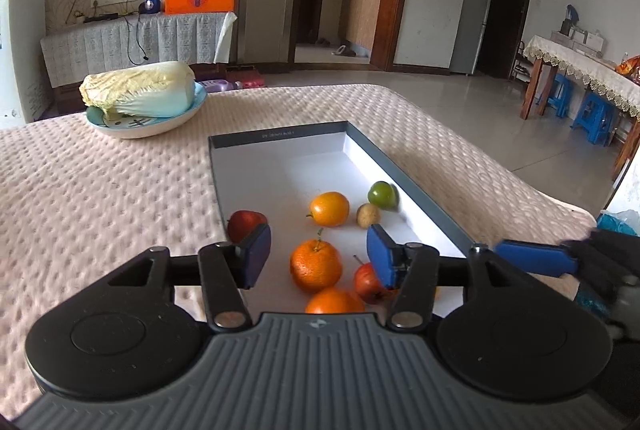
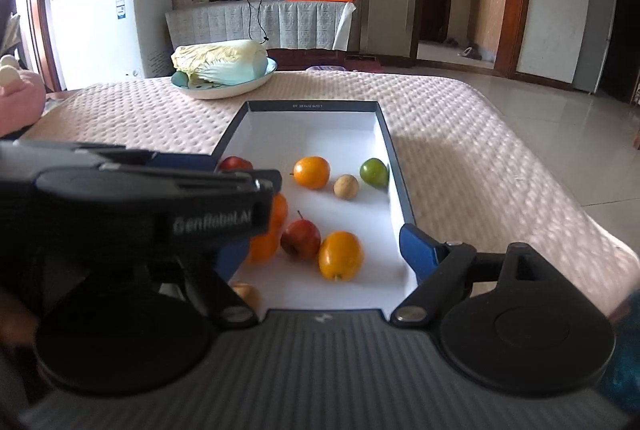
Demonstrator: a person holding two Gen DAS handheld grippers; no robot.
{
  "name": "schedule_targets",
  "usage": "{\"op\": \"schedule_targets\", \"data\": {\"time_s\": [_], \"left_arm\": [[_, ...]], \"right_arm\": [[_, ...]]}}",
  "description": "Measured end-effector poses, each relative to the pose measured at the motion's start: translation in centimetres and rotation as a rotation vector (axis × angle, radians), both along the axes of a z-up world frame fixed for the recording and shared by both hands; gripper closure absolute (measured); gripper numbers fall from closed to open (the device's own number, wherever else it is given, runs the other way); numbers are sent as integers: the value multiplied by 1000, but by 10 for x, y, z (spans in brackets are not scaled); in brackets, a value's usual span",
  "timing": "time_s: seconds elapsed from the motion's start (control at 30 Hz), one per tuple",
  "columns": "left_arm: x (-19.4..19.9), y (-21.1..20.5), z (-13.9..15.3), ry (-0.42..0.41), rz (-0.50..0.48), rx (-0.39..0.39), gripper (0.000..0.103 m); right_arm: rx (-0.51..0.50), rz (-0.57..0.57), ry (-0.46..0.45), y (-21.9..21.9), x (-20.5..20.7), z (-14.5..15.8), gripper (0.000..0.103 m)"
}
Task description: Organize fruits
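Fruit lies scattered in the shallow box (image 1: 420,186) on the quilted bed (image 1: 100,190): oranges, red apples, a green fruit (image 1: 383,195) and a small tan one (image 1: 368,215). Your left gripper (image 1: 318,256), jaws apart and empty, hangs over the stemmed orange (image 1: 316,265); your right gripper (image 2: 332,254) is also spread, nothing between its fingers. If that orange is your pick, centre it between the pads, come straight down, and close gently so the neighbouring apple (image 1: 369,282) isn't nudged.
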State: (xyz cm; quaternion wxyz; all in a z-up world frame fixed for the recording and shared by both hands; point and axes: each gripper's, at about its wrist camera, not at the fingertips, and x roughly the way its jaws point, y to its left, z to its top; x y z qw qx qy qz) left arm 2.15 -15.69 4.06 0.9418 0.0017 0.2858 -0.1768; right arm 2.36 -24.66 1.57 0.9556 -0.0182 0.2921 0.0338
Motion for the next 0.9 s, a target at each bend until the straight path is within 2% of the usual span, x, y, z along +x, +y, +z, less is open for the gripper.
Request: {"op": "schedule_targets", "data": {"time_s": [0.2,0.47,0.53,0.9], "left_arm": [[-9,6,2,10,22,9,38],[-36,4,7,5,29,18,36],[-44,4,9,2,43,22,30],[-82,-4,9,-21,32,78,22]], "right_arm": [[20,-22,-27,-2,-38,13,19],[69,-19,-10,-3,-90,14,19],[60,-16,-10,-2,-97,15,19],[16,-37,30,-9,-107,8,19]]}}
